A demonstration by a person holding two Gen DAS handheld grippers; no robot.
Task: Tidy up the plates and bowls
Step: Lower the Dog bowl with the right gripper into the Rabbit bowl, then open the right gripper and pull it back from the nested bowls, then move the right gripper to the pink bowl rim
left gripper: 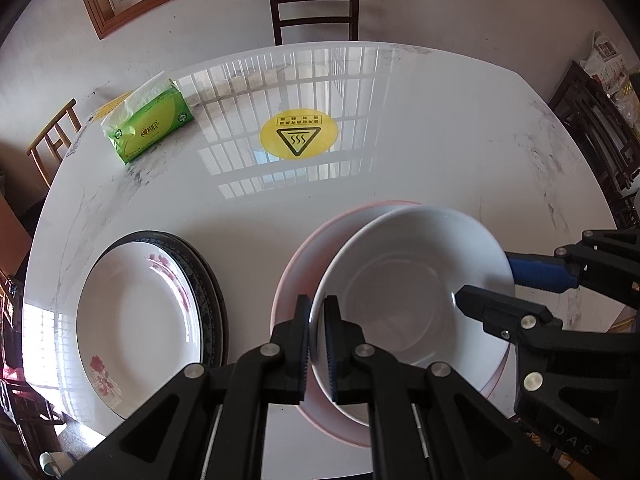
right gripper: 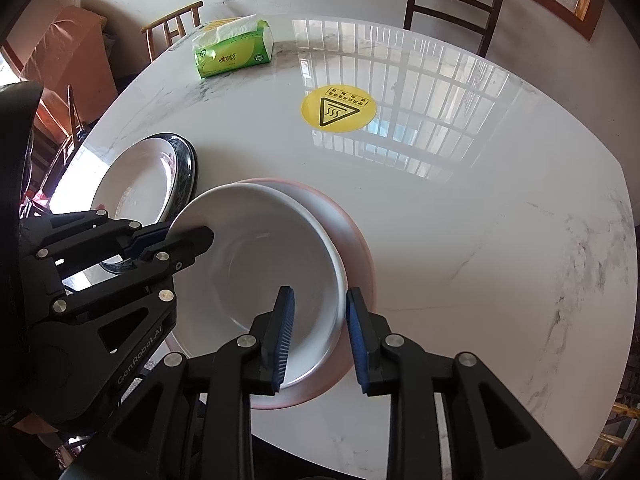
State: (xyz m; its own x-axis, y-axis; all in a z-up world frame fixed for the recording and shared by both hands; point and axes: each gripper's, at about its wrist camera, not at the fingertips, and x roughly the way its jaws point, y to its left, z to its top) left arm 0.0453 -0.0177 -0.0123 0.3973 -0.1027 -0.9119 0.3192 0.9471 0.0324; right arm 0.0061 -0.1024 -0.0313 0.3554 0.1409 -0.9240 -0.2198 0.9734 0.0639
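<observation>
We see a glossy white marble-patterned round table (left gripper: 400, 120) with two stacks of crockery at its near side. The deep white ceramic bowl (left gripper: 400, 280) sits nested inside a wider pink-rimmed bowl (left gripper: 296, 272), its rim tilted and offset toward one side of the pink one.

Our left gripper (left gripper: 317, 340) has its black jaws drawn narrow, clamped on the near rim of the white bowl: one ribbed pad sits outside the wall, the other inside, and the rim passes between them with no gap showing. From the right wrist view the same gripper (right gripper: 192, 236) reaches in from the left and bites that rim.

Our right gripper (right gripper: 320, 332) straddles the opposite side of the white bowl. One blue pad hangs inside the bowl, the other outside near the pink rim, and a clear gap shows on both sides of the wall, so the jaws stand partly apart and press on nothing.

To the left of the bowls, a white plate with red flower print (left gripper: 136, 320) lies on a dark patterned plate (left gripper: 208, 288), just beside the pink-rimmed bowl.

Farther back sit a green tissue pack (left gripper: 150, 124) and a round yellow hot-surface sticker (left gripper: 298, 136). A dark wooden chair (left gripper: 314, 4) stands behind the table.
</observation>
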